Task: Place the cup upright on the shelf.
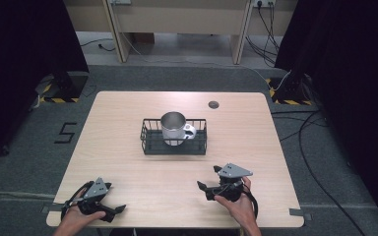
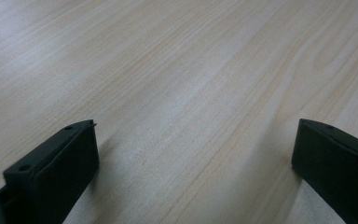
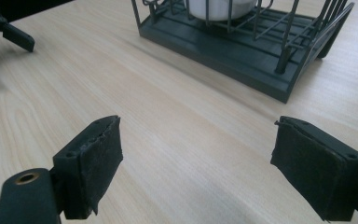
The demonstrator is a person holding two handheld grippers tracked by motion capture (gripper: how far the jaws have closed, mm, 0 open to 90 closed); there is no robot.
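Mug (image 1: 173, 128) stands upright in the wire basket (image 1: 150, 142), mid-surface (image 1: 113, 162), handle (image 1: 190, 131) turned toward the person's right. In the right gripper view the basket (image 3: 261, 70) sits ahead and a little right of the jaws, the mug's white base (image 3: 219, 7) just visible through the wires.

Left hand-held gripper (image 1: 119, 210) rests low at the near left corner, jaws spread wide over bare wood (image 2: 191, 93), nothing between them. Right hand-held gripper (image 1: 203, 188) near the front edge, well apart from the basket, jaws likewise released and empty; its pads (image 3: 100, 158) look worn and fuzzy.

Handling, by judgement: mug looks metal inside with a glossy white outer wall, so rigid, moderately light, likely slippery under the pads. Best hold is probably across the rim and wall from above, or pinching the handle. Basket wires crowd the sides, so a lift should go straight up. Basket itself is stiff and light, and may shift if the mug catches.
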